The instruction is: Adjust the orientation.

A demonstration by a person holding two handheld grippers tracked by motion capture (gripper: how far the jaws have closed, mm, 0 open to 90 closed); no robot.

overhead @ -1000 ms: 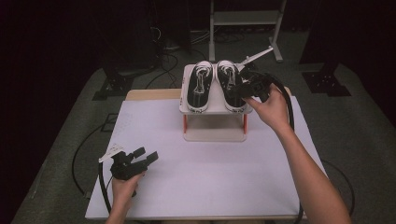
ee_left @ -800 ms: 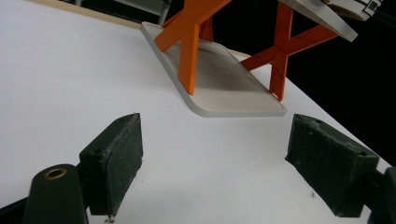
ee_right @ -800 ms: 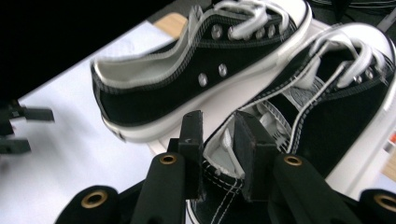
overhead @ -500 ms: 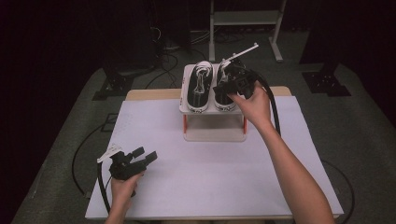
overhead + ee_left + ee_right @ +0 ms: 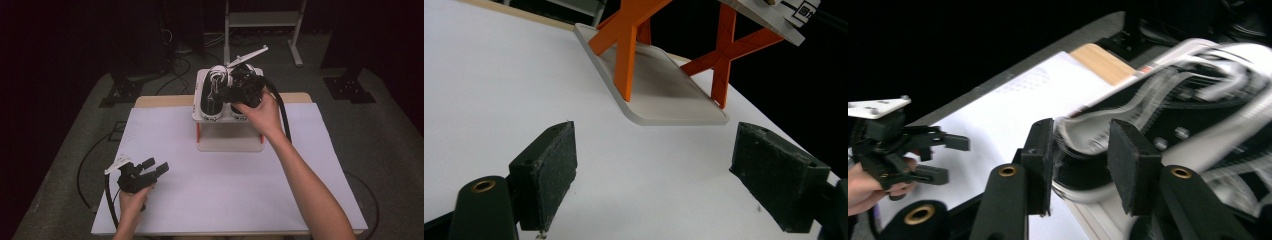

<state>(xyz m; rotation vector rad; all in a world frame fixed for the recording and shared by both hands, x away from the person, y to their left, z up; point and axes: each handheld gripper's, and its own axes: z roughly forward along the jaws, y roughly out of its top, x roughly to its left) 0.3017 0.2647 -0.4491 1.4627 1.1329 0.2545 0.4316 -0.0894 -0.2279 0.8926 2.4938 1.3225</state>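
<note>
Two black-and-white shoes stand side by side on a small white rack [image 5: 230, 145] with orange legs [image 5: 626, 55] at the far middle of the table. The left shoe [image 5: 211, 95] is plain to see; the right shoe [image 5: 239, 114] lies mostly under my right hand. My right gripper [image 5: 221, 92] reaches over the shoes from the right. Its jaws have just been opening. In the right gripper view the right gripper [image 5: 1079, 145] has a blurred shoe end [image 5: 1188, 120] in the gap, unpressed. My left gripper [image 5: 157, 166] rests open on the table's near left, nothing between its pads [image 5: 549, 165].
A white sheet [image 5: 225, 190] covers the table, with a wooden strip [image 5: 160, 101] along the far edge. The rack's base plate [image 5: 664, 95] lies ahead of the left gripper. Cables and stand legs [image 5: 260, 20] sit on the dark floor behind.
My right hand has moved leftward from beside the right shoe to over it, and its jaws now stand wider. The left gripper has stayed where it was.
</note>
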